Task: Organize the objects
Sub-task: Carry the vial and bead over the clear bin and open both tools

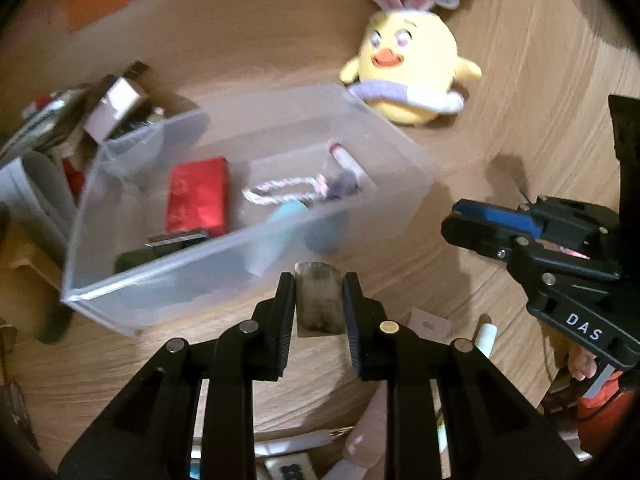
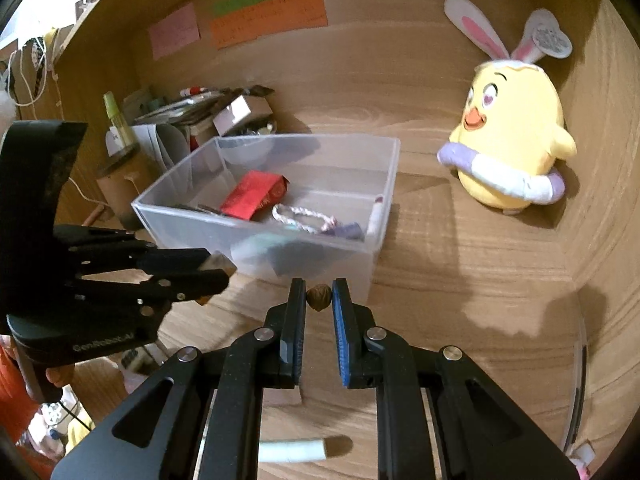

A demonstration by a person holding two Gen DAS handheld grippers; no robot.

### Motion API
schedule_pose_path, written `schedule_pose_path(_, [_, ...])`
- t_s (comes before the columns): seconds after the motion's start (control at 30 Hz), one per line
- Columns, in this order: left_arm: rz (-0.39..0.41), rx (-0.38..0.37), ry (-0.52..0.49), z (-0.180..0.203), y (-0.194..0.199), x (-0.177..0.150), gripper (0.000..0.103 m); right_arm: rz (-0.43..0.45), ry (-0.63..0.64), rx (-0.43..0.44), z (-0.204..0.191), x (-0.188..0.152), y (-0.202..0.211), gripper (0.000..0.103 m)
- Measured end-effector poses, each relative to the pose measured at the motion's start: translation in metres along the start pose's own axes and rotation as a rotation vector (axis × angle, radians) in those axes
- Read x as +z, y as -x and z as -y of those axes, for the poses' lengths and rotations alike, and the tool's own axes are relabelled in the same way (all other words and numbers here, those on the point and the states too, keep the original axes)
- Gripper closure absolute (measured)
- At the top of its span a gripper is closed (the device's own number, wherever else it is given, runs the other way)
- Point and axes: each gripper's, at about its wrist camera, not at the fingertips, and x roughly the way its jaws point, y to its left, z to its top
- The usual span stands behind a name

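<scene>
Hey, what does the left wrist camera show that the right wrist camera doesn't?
Only the left wrist view shows the flat grey block gripped squarely by the left gripper.

Only the right wrist view shows the walnut-like nut pinched in the right gripper, and the coloured paper notes on the back wall.

Both show the clear plastic bin with the red packet inside, and the yellow plush chick.

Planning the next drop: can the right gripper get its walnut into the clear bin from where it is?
Probably yes. The right gripper, shut on the walnut, sits just short of the clear bin, whose top is open. Nothing stands between them; the left gripper, shut on a small block, is off to the side.
</scene>
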Motion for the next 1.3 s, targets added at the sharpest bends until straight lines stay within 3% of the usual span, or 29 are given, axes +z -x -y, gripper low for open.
schedule_pose_path(0.43, [0.151,0.025,0.070,-0.032,0.046,0.020,0.080,0.074,0.033,-0.014,-0.015,0.032,0.005,0.091])
schedule_pose_path(0.83, [0.256,0.096,0.125,-0.066,0.076,0.040,0.080,0.126,0.065,-0.037,-0.015,0.068,0.005,0.091])
schedule_pose_path(0.97, [0.246,0.128,0.136,-0.077,0.067,0.045,0.080,0.103,0.066,-0.031,-0.015,0.072,-0.007,0.091])
schedule_pose_path(1.3, [0.131,0.145,0.152,-0.096,0.013,0.050,0.079,0.003,0.038,-0.012,-0.010,0.070,-0.054,0.091])
